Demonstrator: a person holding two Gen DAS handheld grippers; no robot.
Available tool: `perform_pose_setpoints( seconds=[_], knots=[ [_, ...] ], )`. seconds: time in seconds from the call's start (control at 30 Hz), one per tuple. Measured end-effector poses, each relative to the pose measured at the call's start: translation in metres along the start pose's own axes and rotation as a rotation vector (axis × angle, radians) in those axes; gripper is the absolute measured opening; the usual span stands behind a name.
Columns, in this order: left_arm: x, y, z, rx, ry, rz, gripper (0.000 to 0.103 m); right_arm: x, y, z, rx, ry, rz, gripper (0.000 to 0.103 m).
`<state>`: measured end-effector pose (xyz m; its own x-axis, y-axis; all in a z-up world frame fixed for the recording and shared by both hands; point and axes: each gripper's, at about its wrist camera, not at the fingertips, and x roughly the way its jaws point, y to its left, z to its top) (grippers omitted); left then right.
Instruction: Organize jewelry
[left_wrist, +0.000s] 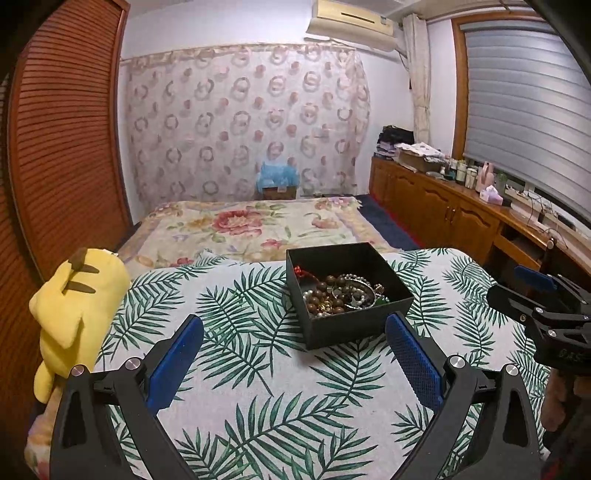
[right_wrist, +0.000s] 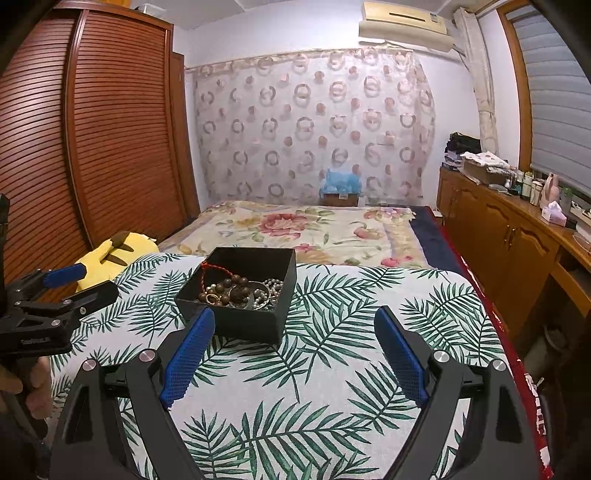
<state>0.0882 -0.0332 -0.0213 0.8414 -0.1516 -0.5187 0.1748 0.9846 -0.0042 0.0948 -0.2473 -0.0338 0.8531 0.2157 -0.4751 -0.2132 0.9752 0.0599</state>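
Both my left gripper (left_wrist: 295, 354) and right gripper (right_wrist: 295, 347) hung spread and empty before the box (left_wrist: 347, 295). Best, I judged, to pinch one loose strand of the jewelry (left_wrist: 343, 293) and lift slowly, clear of the tangle.

Jewelry (left_wrist: 341, 295) in a box (left_wrist: 347, 328) on the table (left_wrist: 236, 354), bed (left_wrist: 251, 225) behind, plush toy (left_wrist: 74, 314) left
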Motion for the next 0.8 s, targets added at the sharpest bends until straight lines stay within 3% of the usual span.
perform_pose_setpoints(
  seconds=[0.8],
  knots=[
    [-0.01, -0.013, 0.004, -0.003, -0.029, 0.006, 0.095, -0.001, -0.002, 0.0, 0.01, -0.007, -0.006, 0.09]
  ],
)
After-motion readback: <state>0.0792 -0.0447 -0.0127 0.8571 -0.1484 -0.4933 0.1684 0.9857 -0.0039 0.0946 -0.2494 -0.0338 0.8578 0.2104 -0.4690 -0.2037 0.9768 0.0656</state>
